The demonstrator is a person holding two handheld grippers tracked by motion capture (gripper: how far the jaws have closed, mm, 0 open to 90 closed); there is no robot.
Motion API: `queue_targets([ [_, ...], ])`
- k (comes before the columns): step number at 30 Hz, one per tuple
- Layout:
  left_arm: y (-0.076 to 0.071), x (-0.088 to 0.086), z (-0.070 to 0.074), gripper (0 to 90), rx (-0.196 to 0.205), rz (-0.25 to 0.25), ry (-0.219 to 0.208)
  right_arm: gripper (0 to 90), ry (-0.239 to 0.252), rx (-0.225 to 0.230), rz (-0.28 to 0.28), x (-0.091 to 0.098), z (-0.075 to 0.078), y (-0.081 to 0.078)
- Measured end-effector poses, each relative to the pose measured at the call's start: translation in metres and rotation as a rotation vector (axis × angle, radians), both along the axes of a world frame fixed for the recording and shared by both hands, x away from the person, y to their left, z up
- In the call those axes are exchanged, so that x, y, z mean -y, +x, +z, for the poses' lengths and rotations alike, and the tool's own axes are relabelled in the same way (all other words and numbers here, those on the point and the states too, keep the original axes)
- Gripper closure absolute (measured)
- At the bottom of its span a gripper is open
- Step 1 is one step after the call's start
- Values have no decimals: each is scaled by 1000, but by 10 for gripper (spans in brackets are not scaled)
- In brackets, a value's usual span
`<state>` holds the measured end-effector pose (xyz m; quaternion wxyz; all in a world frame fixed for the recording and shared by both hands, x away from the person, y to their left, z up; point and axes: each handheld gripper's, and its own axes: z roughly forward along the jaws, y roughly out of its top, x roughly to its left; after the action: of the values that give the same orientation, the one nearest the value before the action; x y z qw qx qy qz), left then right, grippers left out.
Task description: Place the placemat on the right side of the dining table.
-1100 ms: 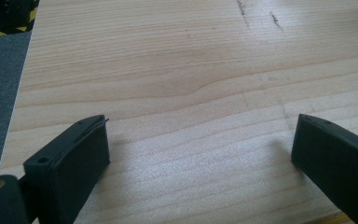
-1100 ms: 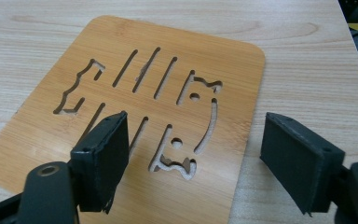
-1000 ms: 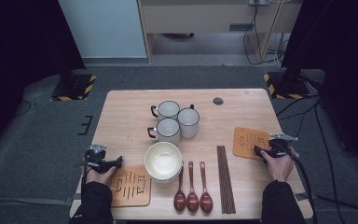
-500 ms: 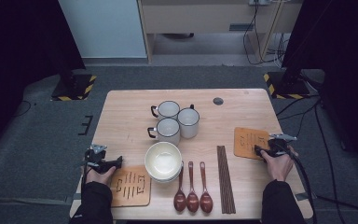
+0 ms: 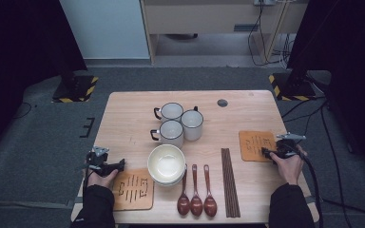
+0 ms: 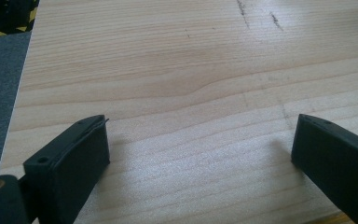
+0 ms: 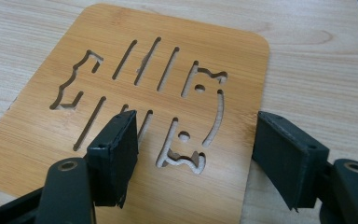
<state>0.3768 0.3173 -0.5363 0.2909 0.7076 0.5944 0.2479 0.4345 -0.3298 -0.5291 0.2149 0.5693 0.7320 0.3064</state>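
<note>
My right gripper hovers low over the near right corner of a bamboo trivet with cut-out slots. Its jaws have just been closing a little and still stand wide open; the trivet lies flat under them, not gripped. My left gripper rests at the table's front left, open over bare wood, just above a second bamboo trivet. A white bowl sits front centre between the two hands.
Three white mugs cluster behind the bowl. Three dark wooden spoons and a bundle of dark chopsticks lie near the front edge. The wooden table has a round cable hole at the back.
The right hand has edged slightly along the trivet's right side. The left hand and everything on the table stay put.
</note>
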Motion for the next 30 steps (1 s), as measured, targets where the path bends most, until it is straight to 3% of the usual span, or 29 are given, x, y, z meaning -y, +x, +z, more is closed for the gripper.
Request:
queue_targets([
  [18,0,0,0,31,0,0,0,277,-5,6,25,2,0,1],
  [30,1,0,0,0,-12,14,2,293,22,72,23,-2,16,-3],
])
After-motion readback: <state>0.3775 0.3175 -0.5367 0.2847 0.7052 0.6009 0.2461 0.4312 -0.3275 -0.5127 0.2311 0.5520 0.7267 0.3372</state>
